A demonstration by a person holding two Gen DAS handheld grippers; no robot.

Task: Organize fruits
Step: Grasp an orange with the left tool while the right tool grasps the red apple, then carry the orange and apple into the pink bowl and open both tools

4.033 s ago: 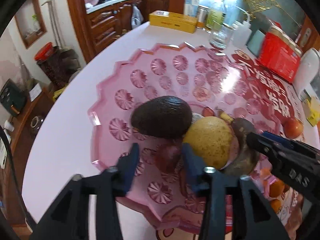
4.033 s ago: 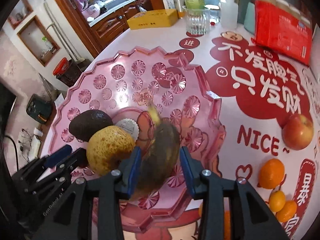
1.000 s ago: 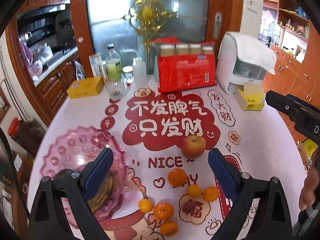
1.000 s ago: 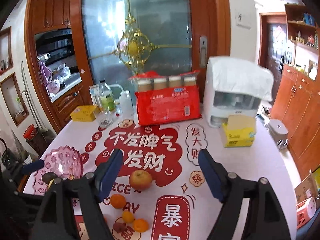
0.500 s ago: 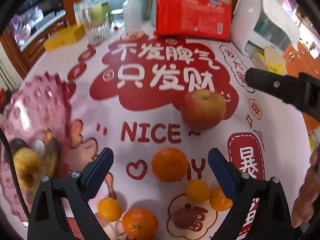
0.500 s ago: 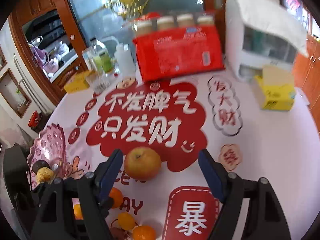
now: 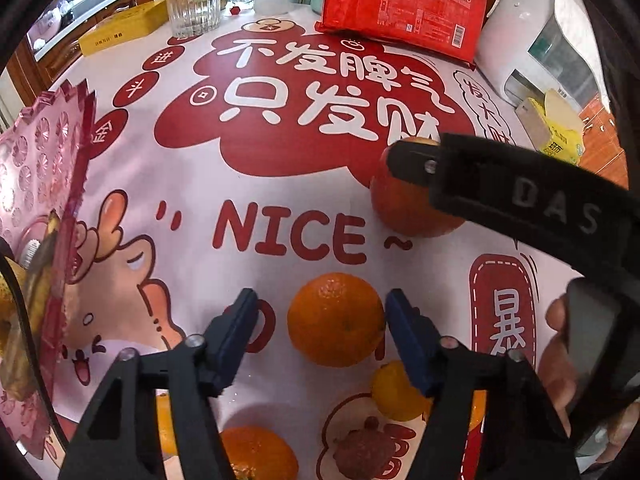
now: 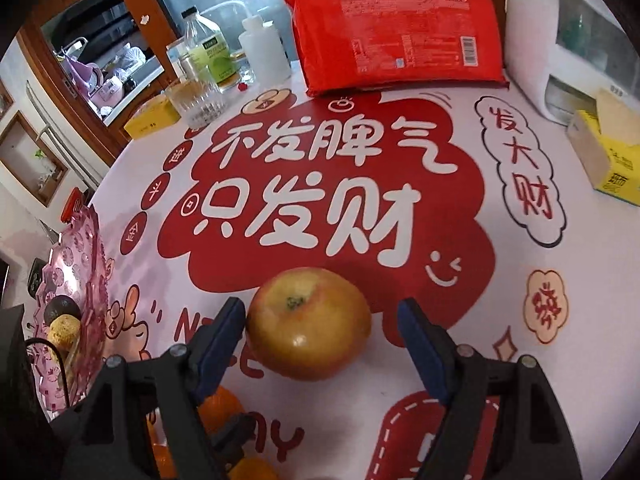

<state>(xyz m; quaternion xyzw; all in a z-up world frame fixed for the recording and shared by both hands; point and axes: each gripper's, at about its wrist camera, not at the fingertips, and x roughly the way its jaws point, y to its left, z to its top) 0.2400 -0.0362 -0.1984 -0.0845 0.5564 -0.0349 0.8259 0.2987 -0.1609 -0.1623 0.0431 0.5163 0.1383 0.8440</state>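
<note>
In the left wrist view a large orange [image 7: 336, 320] lies on the printed tablecloth between the jaws of my left gripper [image 7: 320, 298]. The jaws are closing: the right pad is at the peel, the left pad still stands off. In the right wrist view a red-yellow apple [image 8: 308, 324] sits between the open jaws of my right gripper [image 8: 320, 306], close to the left pad, with a gap on the right. The apple [image 7: 404, 216] is partly hidden behind a right gripper finger [image 7: 500, 192]. The pink tray [image 7: 60, 152] at the left holds an avocado [image 8: 60, 308], a pear [image 8: 64, 330] and a banana [image 7: 36, 280].
Small citrus [image 7: 396, 392], another orange [image 7: 256, 456] and a dark red fruit [image 7: 360, 456] lie near the left gripper. At the back stand a red pack [image 7: 400, 4], a glass [image 7: 192, 8], a yellow box [image 7: 124, 28], a white appliance [image 7: 532, 40] and a tissue box [image 7: 556, 128].
Both grippers came down from high over the table to the fruit. The left jaws narrowed around the orange; the right jaws kept their width and now straddle the apple.
</note>
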